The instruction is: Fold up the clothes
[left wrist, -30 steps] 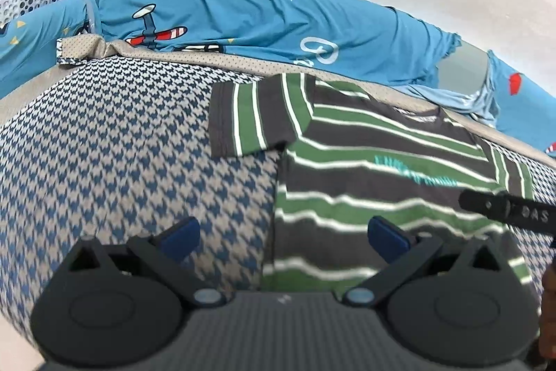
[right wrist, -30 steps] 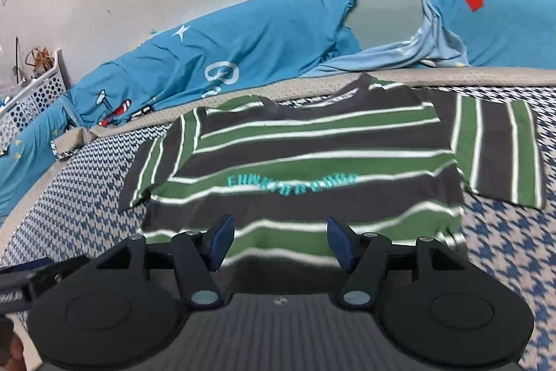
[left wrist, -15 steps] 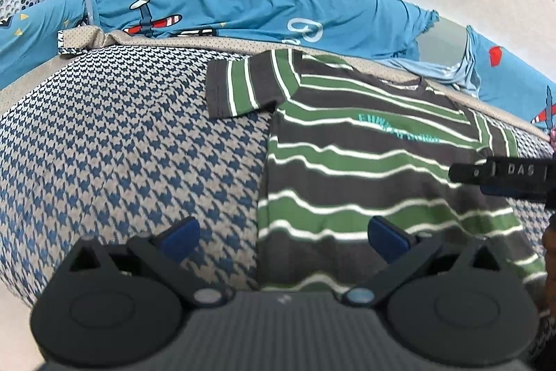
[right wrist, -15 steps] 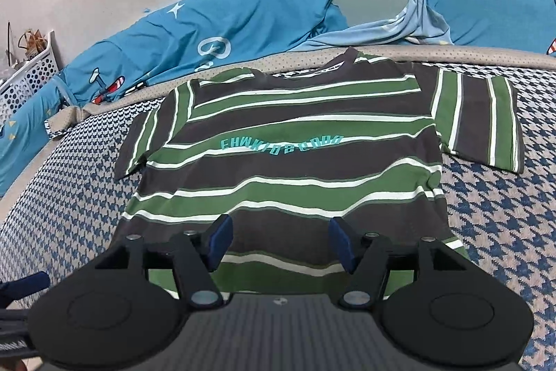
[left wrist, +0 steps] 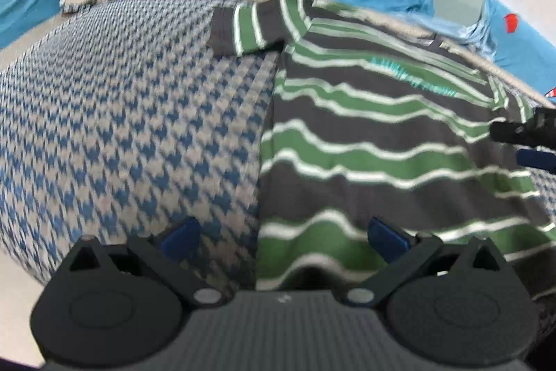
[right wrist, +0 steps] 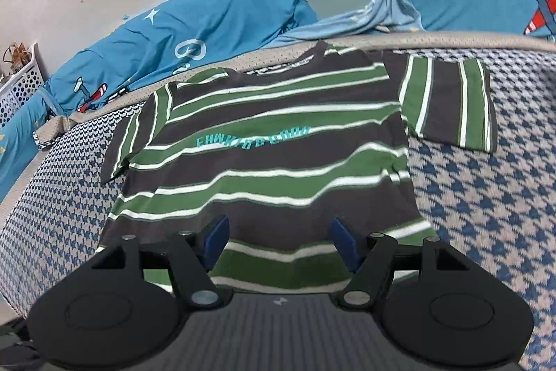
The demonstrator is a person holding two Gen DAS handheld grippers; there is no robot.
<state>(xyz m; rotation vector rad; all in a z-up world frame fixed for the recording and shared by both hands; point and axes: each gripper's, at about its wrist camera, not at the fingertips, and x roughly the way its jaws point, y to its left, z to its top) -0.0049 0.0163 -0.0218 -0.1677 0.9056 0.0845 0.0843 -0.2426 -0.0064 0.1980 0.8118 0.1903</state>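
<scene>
Both claws nearer shirt [right wrist: 271, 162] (flat)

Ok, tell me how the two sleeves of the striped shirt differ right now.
In the right wrist view, the shirt's right-hand sleeve lies spread flat, its whole width showing. The left-hand sleeve looks narrower, seen at a slant, its lower edge partly tucked against the body. Both are short, carry the same dark, green and white stripes, and rest on the houndstooth cover.
</scene>
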